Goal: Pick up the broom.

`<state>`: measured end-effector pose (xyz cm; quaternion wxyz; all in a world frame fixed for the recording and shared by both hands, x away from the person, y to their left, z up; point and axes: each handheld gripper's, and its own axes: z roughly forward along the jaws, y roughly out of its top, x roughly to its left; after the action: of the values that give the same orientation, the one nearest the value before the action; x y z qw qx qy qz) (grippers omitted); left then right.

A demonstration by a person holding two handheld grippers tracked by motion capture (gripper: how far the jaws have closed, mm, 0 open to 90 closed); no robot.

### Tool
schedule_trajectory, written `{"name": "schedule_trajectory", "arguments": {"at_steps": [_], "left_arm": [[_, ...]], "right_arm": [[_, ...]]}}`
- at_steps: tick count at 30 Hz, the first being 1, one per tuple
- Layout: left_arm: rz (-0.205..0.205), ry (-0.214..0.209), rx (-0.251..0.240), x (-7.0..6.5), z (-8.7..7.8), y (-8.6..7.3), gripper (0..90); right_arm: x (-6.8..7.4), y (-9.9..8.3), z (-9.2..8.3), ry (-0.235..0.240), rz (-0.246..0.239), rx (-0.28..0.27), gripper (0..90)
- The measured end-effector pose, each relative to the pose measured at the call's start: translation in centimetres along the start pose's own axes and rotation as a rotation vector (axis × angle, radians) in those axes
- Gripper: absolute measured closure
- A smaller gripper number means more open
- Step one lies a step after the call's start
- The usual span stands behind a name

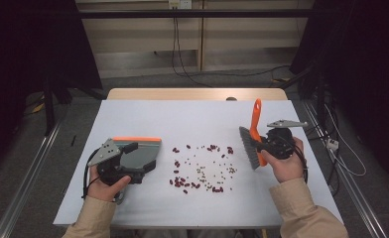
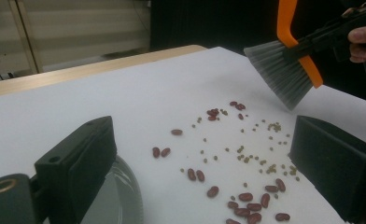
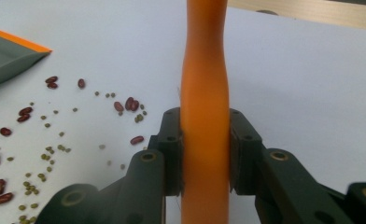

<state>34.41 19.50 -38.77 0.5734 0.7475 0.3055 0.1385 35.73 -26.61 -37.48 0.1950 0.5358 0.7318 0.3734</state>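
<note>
The right gripper [image 1: 266, 147] has its jaws pinched tight on the brush [image 1: 252, 140] handle, so the grey bristles hang angled over the table [image 1: 133, 111], ready to sweep. The left gripper [image 1: 133, 168] has its jaws spread wide beside the dustpan [image 1: 142, 151], probably lining up a catch. Between them lie the beans [image 1: 202, 168], red and tiny green ones, scattered loose mid-table.

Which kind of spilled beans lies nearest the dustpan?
The red kidney beans: their left column edges the scatter toward the dustpan. The small green beans lie farther right.
</note>
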Motion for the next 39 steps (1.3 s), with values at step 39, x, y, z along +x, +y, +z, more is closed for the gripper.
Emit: {"name": "schedule_trajectory", "arguments": {"at_steps": [39], "left_arm": [[-0.01,0.027,0.02,0.9,0.1,-0.7,6.6]], "right_arm": [[-0.7,-0.1,5.1,-0.054,0.006,0.071,62.5]]}}
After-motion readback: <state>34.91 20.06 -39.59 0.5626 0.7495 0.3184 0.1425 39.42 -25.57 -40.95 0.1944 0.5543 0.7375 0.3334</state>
